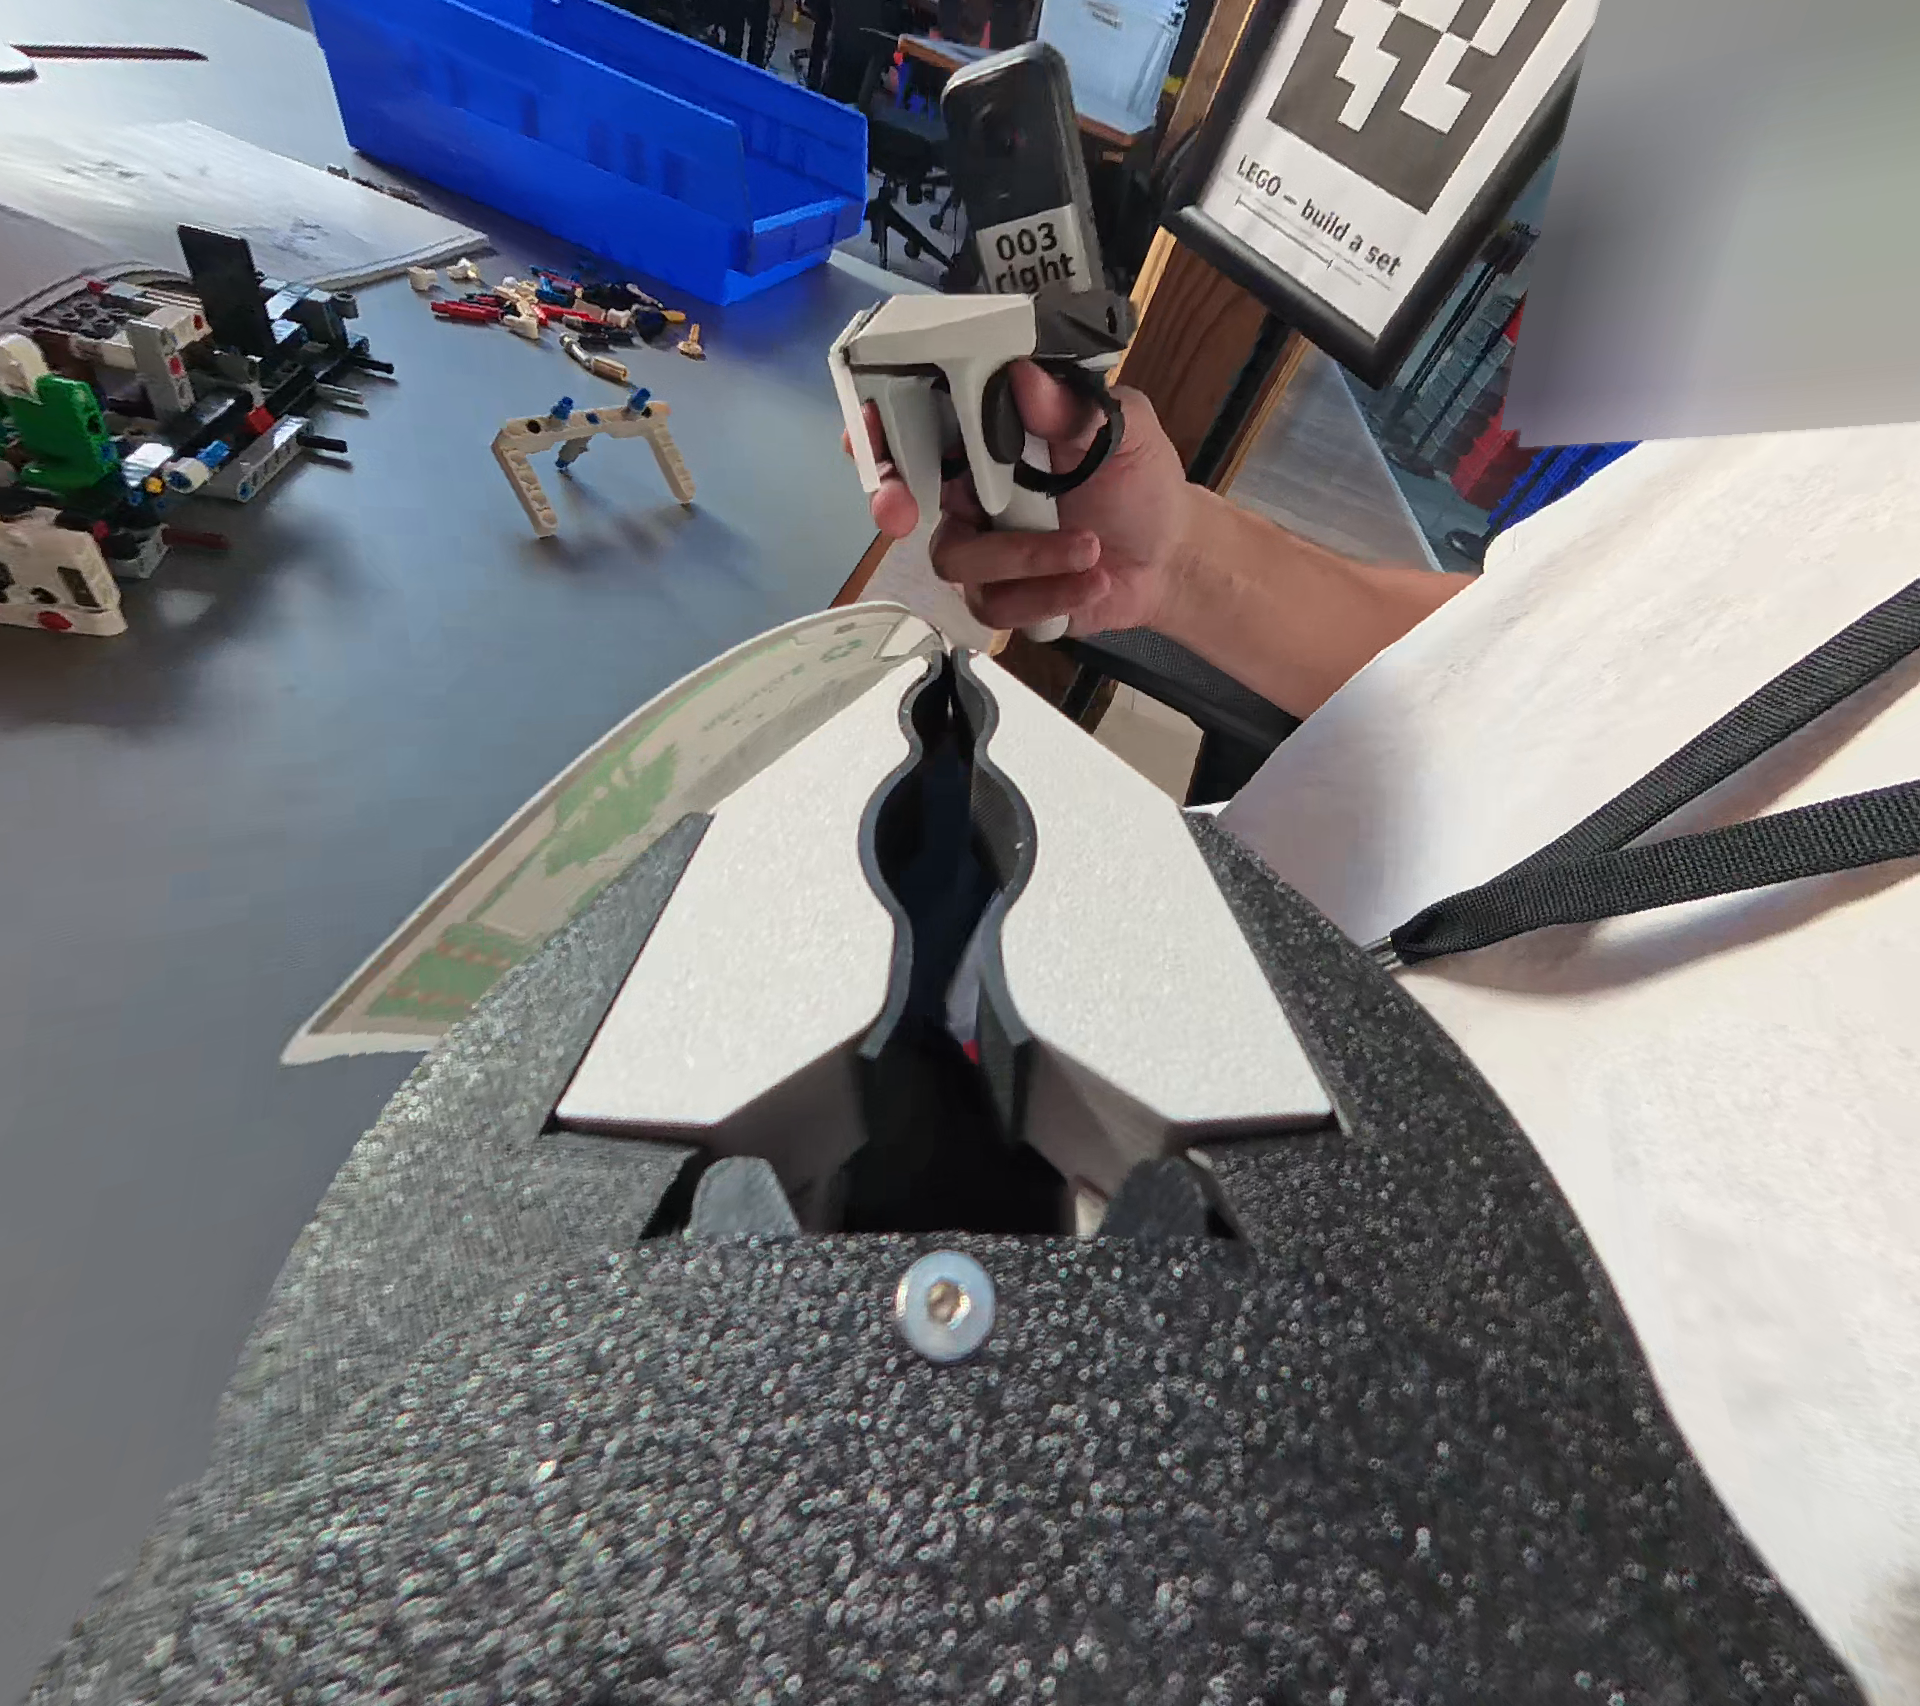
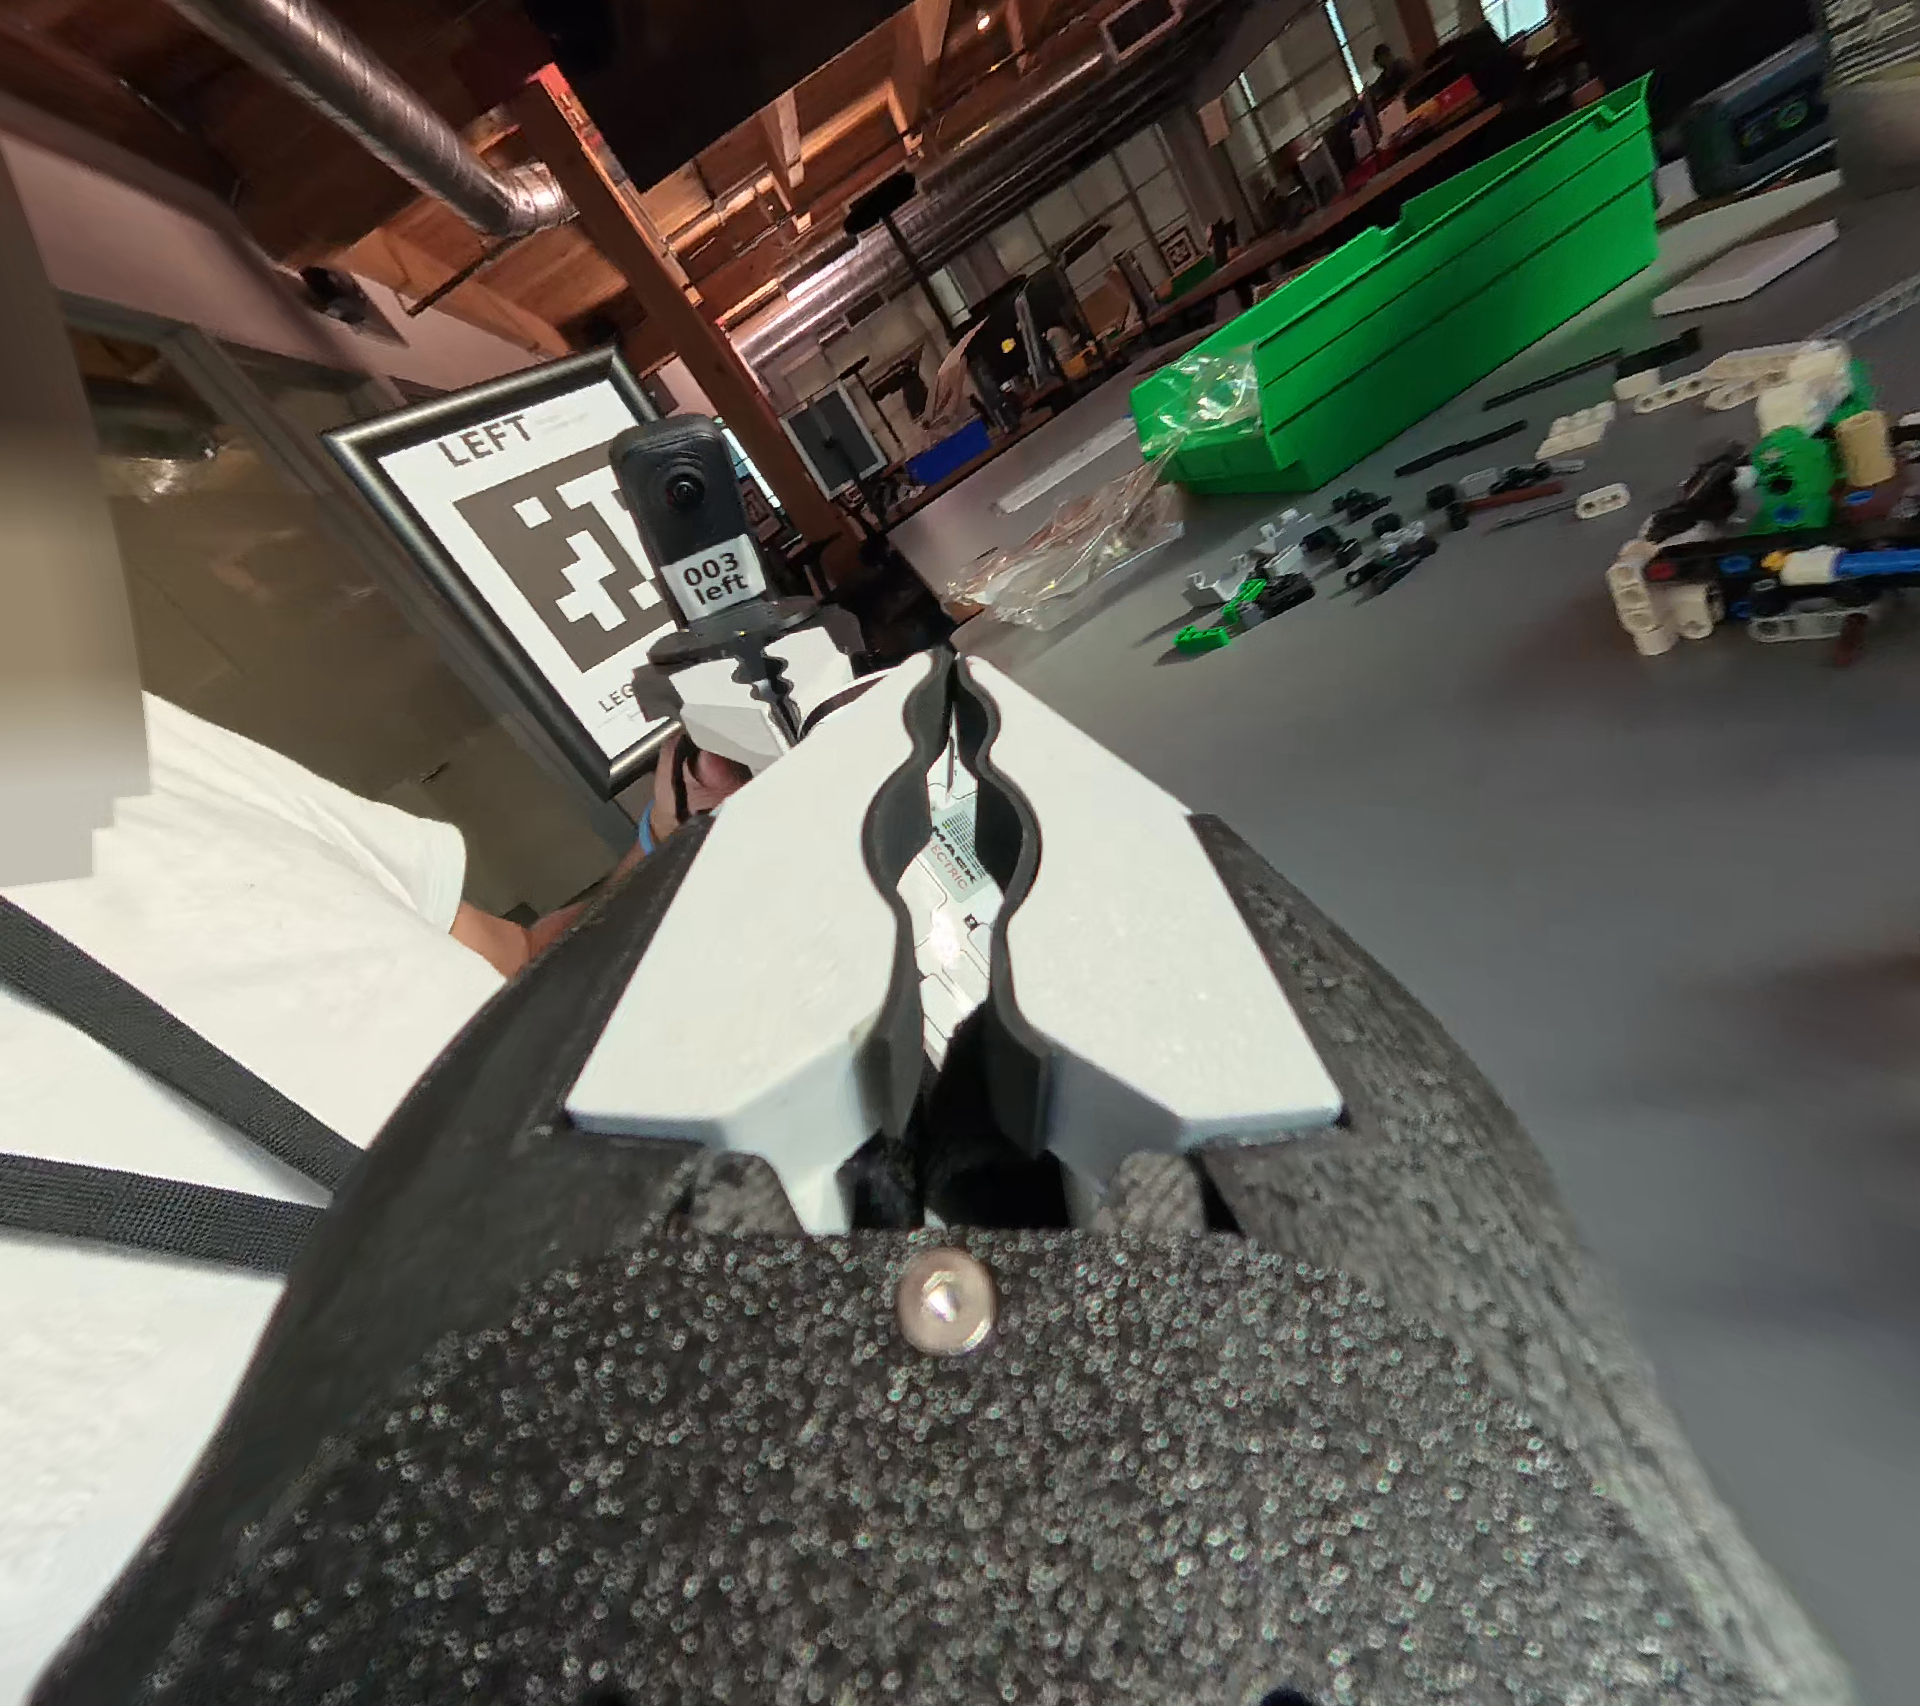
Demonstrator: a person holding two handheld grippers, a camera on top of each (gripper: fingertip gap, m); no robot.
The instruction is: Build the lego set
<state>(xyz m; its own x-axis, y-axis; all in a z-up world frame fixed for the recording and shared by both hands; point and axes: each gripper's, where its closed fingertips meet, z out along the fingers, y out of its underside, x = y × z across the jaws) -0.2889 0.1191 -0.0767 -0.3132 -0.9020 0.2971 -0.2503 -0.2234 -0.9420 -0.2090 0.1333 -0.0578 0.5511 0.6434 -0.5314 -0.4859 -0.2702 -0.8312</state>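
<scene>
My left gripper (image 1: pixel 943 659) is shut, its tips pinching the edge of a white sheet with green print (image 1: pixel 582 835) that bows out to the left over the grey table (image 1: pixel 416 773). My right gripper (image 2: pixel 951 669) is shut on the same white printed sheet, which shows through its finger gap (image 2: pixel 951 867). The two grippers face each other near the table's front edge. The right gripper (image 1: pixel 868 451) also shows in the left wrist view, held in a hand. The partly built Lego model (image 1: pixel 125 430) (image 2: pixel 1766 555) stands on the table.
A tan frame part (image 1: pixel 592 451) and loose pieces (image 1: pixel 561 311) lie before a blue bin (image 1: pixel 582 108). A green bin (image 2: pixel 1434 326), plastic bags (image 2: pixel 1081 555) and more pieces (image 2: pixel 1340 555) lie farther off. Framed marker signs (image 1: pixel 1403 46) (image 2: pixel 540 555) stand at the edge. The grippers' ends are close to 9 centimeters from one another. About 20 centimeters separates my right fingertips from the partly built Lego model (image 2: pixel 1766 555). Seen from the left wrist view (image 1: pixel 130 499) as well.
</scene>
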